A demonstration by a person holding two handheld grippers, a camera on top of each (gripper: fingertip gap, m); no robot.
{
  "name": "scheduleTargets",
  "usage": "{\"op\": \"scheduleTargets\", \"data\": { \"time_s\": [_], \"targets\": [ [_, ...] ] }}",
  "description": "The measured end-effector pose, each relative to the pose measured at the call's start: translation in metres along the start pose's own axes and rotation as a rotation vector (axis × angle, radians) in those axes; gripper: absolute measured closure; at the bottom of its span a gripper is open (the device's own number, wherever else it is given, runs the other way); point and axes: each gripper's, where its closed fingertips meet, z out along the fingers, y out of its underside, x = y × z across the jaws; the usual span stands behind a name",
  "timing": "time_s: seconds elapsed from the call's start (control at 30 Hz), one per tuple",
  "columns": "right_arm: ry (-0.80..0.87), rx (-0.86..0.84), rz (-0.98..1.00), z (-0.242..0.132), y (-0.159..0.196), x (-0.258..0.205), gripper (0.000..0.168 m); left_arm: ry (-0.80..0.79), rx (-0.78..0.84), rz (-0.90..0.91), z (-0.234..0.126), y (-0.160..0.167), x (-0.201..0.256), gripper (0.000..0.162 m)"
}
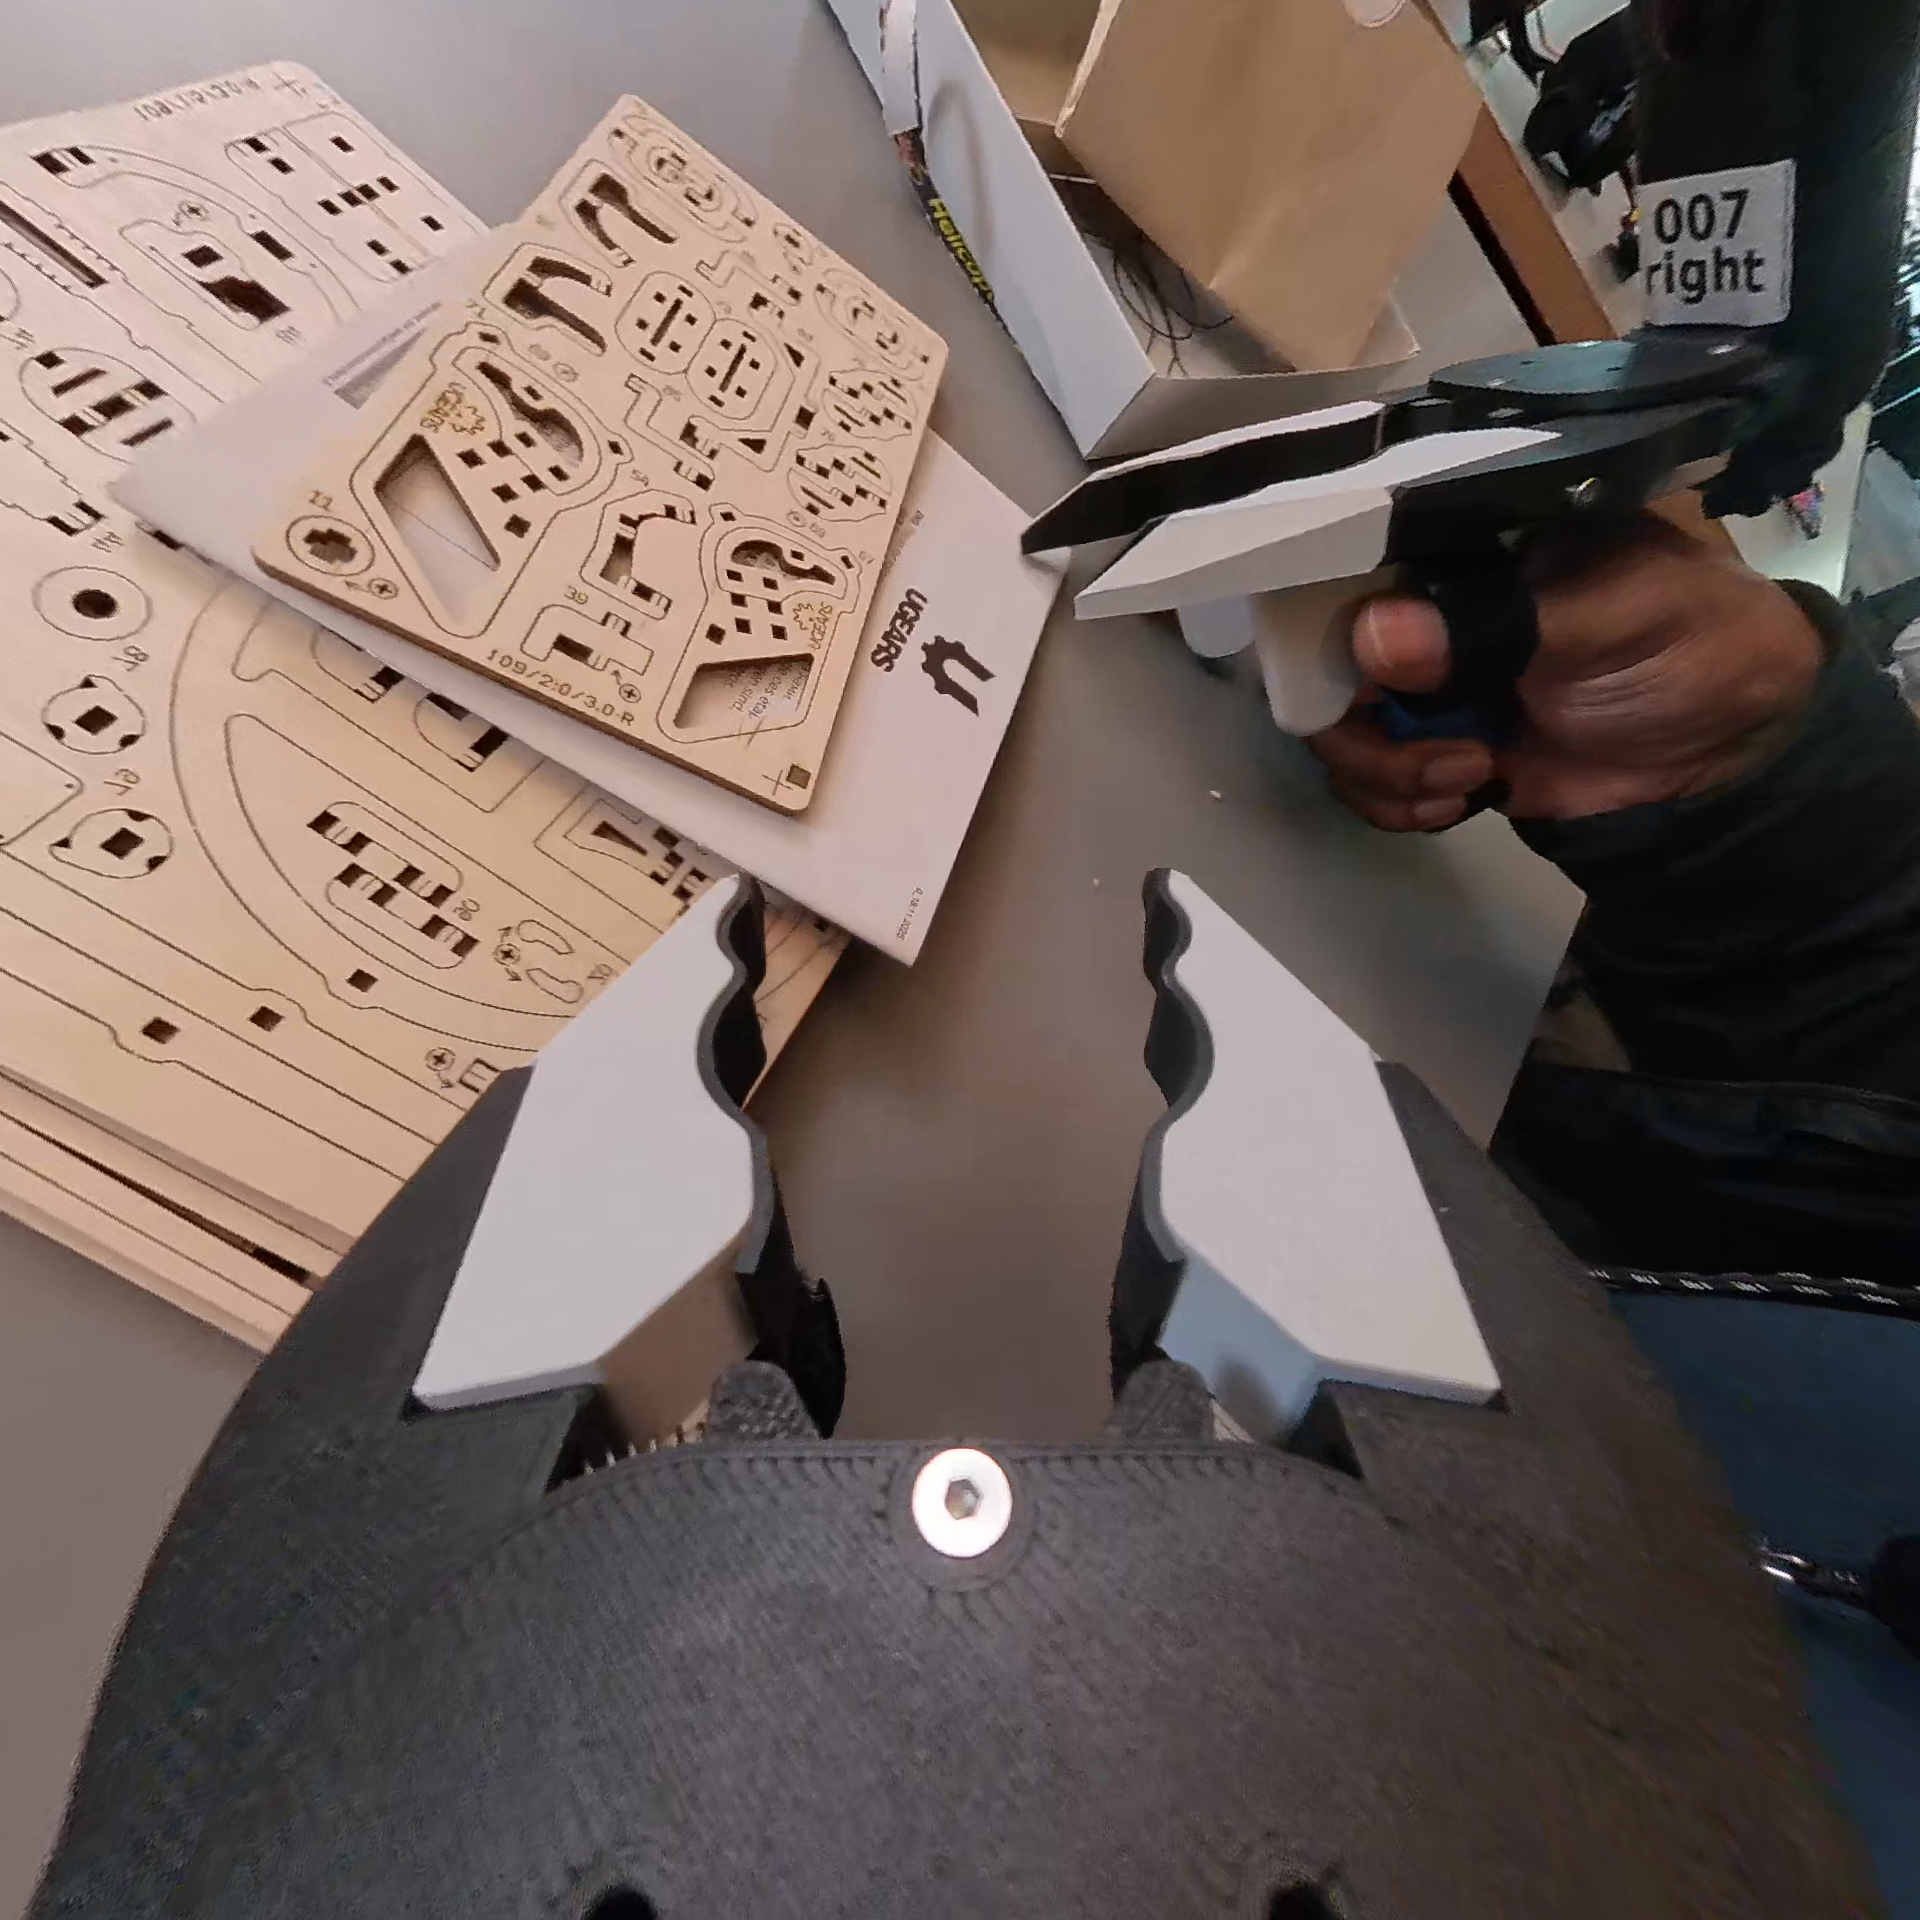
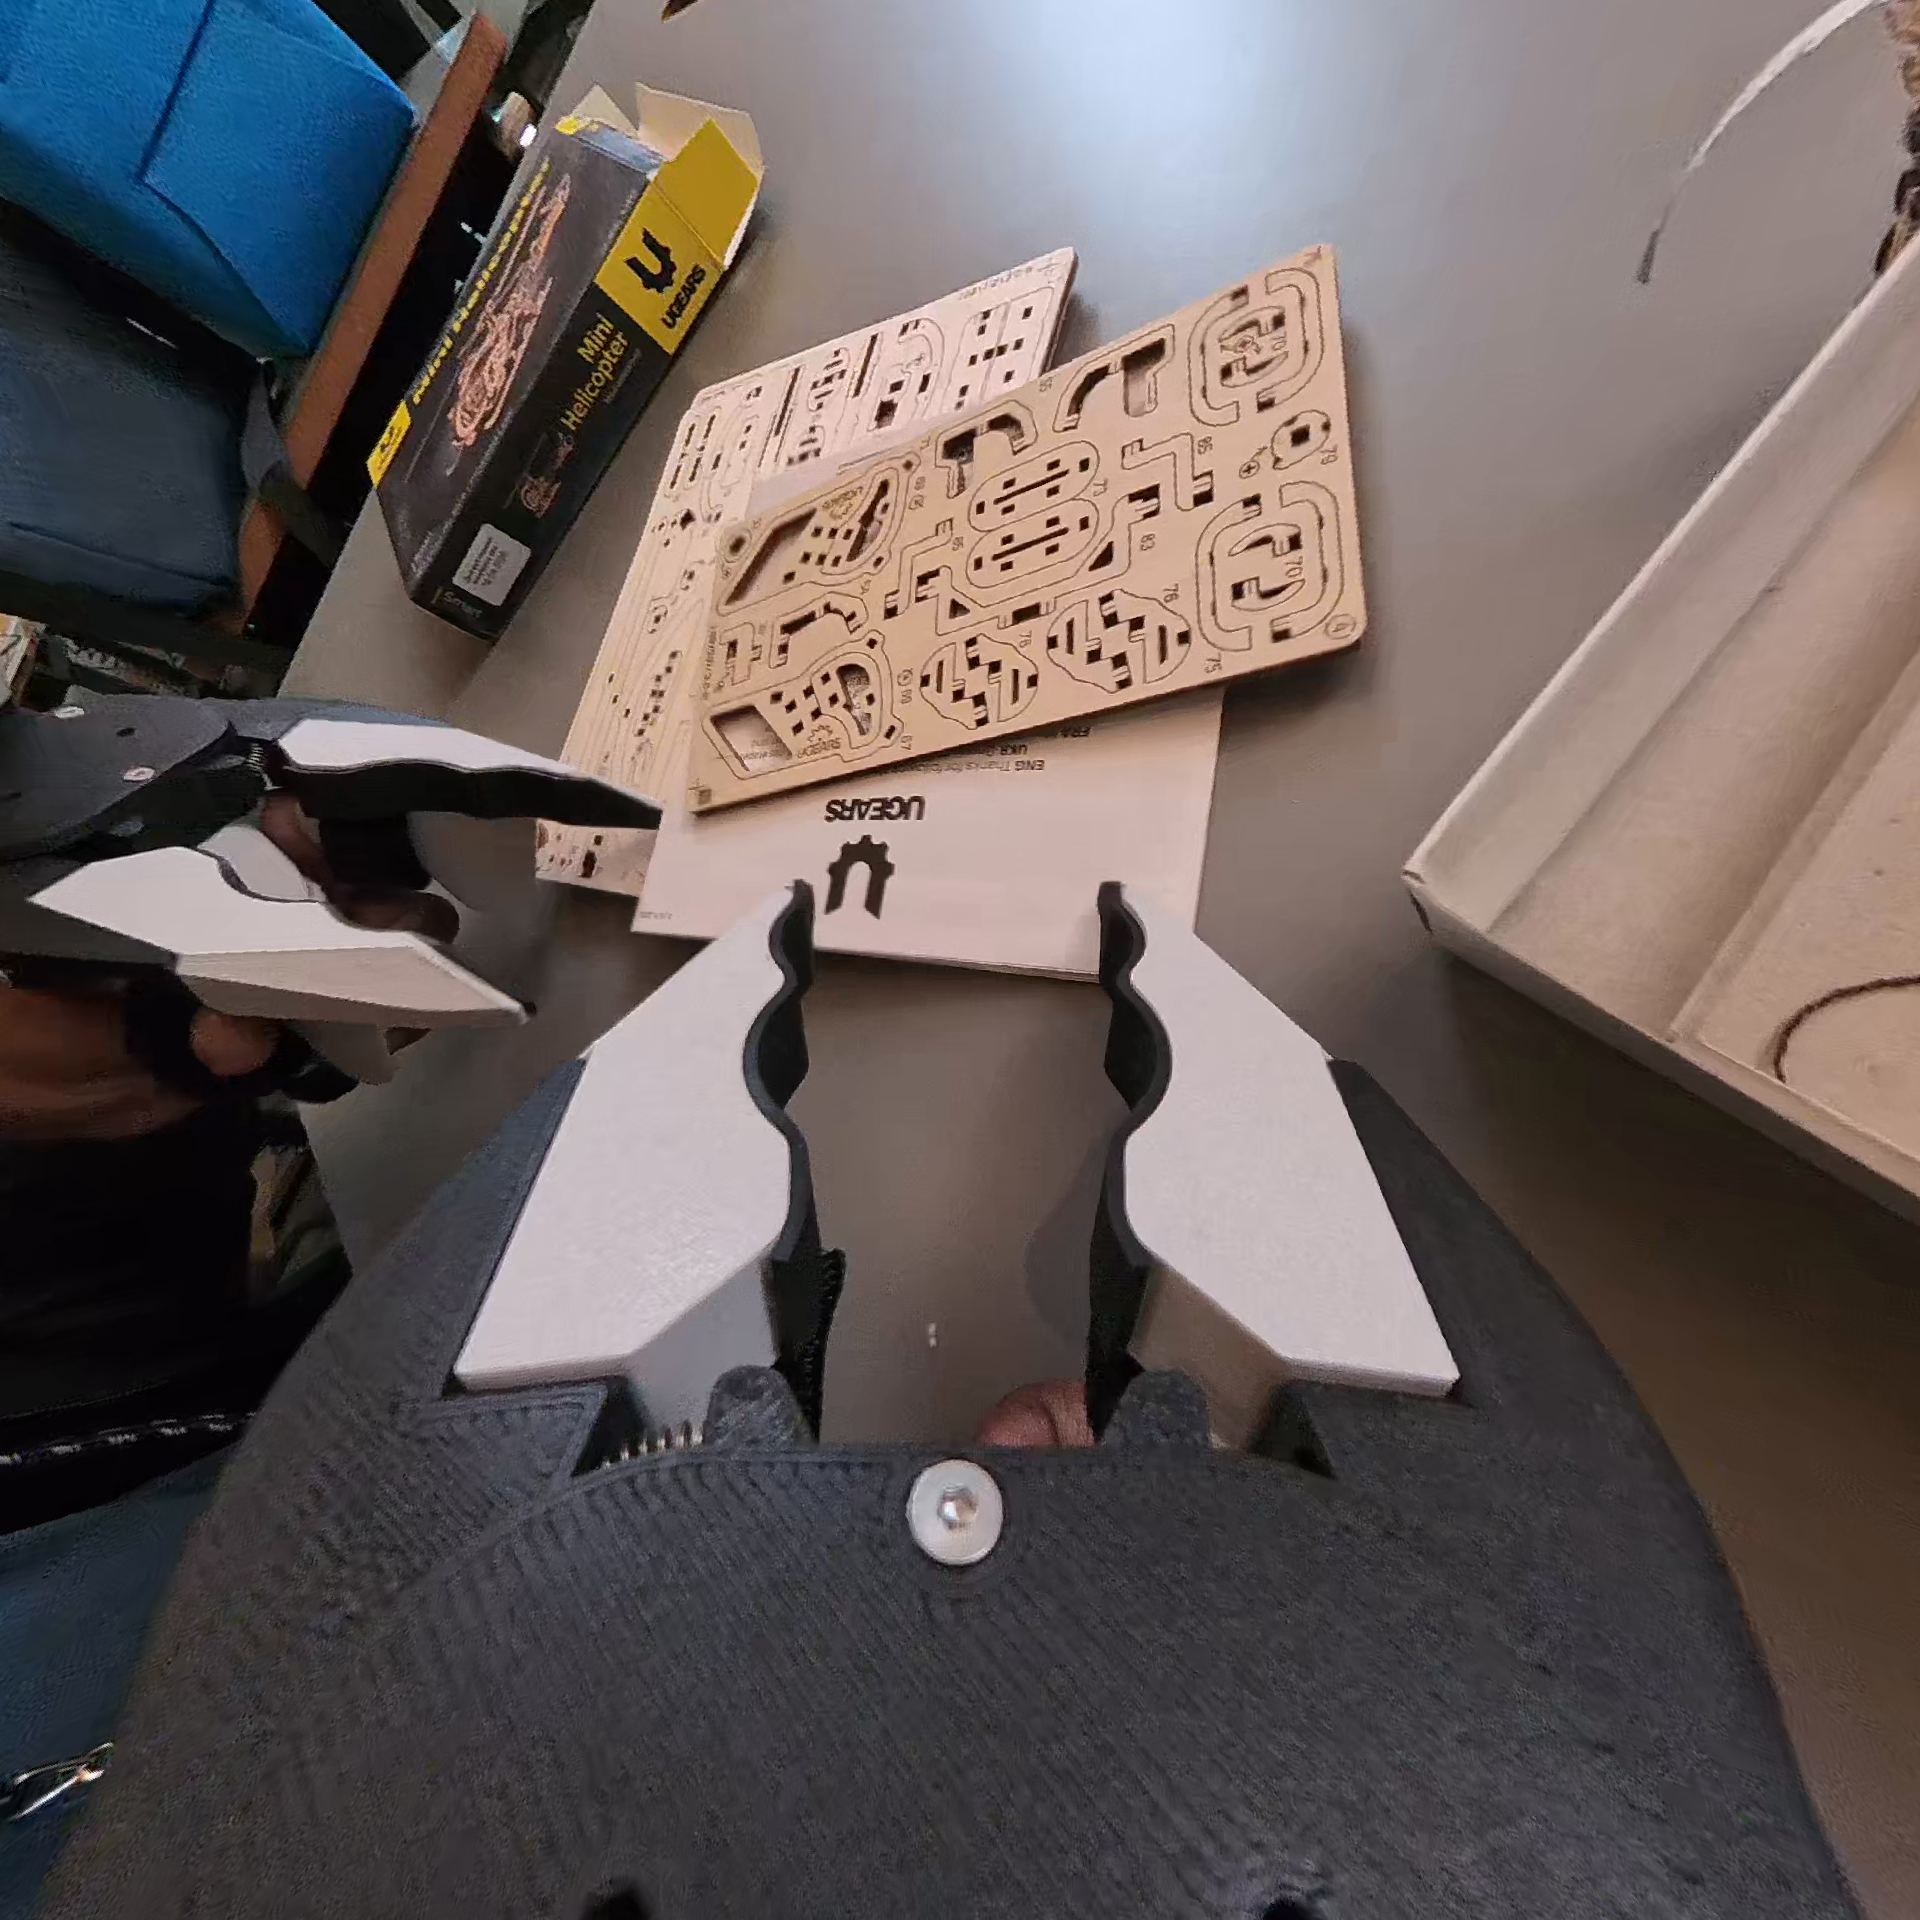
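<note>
A small laser-cut plywood sheet (image 1: 613, 457) lies on a white booklet (image 1: 914, 727), which rests on larger plywood sheets (image 1: 208, 810) on the grey table (image 1: 997, 1091). My left gripper (image 1: 951, 894) is open and empty, above the table by the booklet's near corner. My right gripper (image 2: 951, 899) is open and empty, its tips just short of the booklet (image 2: 997, 883) and the small sheet (image 2: 1039, 551). In the left wrist view the right gripper (image 1: 1060, 571) reaches the booklet's far corner. In the right wrist view the left gripper (image 2: 592, 904) hovers at the left.
An open white box (image 1: 1049, 239) with a brown inner flap stands past the booklet; it also shows in the right wrist view (image 2: 1683, 852). A black and yellow kit box (image 2: 561, 384) lies beyond the sheets. Blue seats (image 2: 187, 135) stand off the table's edge. A person's hand (image 1: 1558, 675) grips the right tool.
</note>
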Motion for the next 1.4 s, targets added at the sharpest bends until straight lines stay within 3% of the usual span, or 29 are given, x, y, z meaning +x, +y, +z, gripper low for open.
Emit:
{"op": "scheduleTargets", "data": {
  "time_s": [0.17, 0.4, 0.63, 0.73, 0.83, 0.97, 1.13, 1.4],
  "targets": [
    [-0.007, 0.012, -0.023, -0.001, -0.001, -0.004, 0.114, 0.005, 0.004, 0.035, -0.005, -0.003, 0.003, 0.088],
    [0.003, 0.041, -0.038, -0.002, -0.004, -0.003, 0.114, -0.103, 0.047, 0.169, -0.005, -0.046, -0.032, 0.084],
    [-0.008, 0.058, -0.036, -0.004, -0.005, -0.004, 0.114, -0.200, -0.061, 0.422, 0.028, -0.050, -0.055, 0.035],
    [-0.026, 0.061, -0.023, -0.004, -0.004, -0.004, 0.114, -0.241, -0.090, 0.474, 0.036, -0.047, -0.062, 0.022],
    [-0.043, 0.052, -0.016, -0.003, -0.004, -0.005, 0.114, -0.268, -0.118, 0.481, 0.040, -0.045, -0.070, 0.023],
    [-0.059, 0.035, -0.016, -0.001, -0.002, -0.007, 0.114, -0.275, -0.104, 0.467, 0.036, -0.050, -0.073, 0.046],
    [-0.071, 0.037, -0.004, -0.002, -0.002, -0.007, 0.114, -0.282, -0.106, 0.459, 0.032, -0.052, -0.077, 0.061],
    [-0.070, 0.019, -0.003, -0.001, 0.001, -0.007, 0.115, -0.333, -0.091, 0.437, 0.025, -0.062, -0.091, 0.061]
  ]
}}
